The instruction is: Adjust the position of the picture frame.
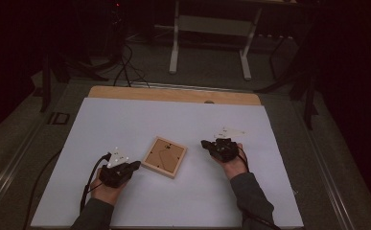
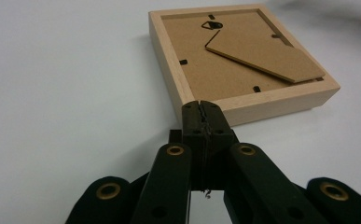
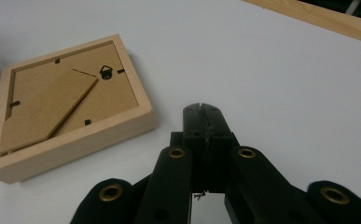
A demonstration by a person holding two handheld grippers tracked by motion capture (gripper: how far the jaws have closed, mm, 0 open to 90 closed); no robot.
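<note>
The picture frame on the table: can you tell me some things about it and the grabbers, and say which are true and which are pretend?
1. The picture frame lies with its brown back facing up. True.
2. The left gripper holds the frame's stand. False: it is shut on nothing, just short of the frame's wooden edge.
3. The right gripper is wide open. False: its fingers are pressed together.
4. The frame lies between the two grippers on the white table. True.
5. The fold-out stand is on the frame's back. True.
</note>
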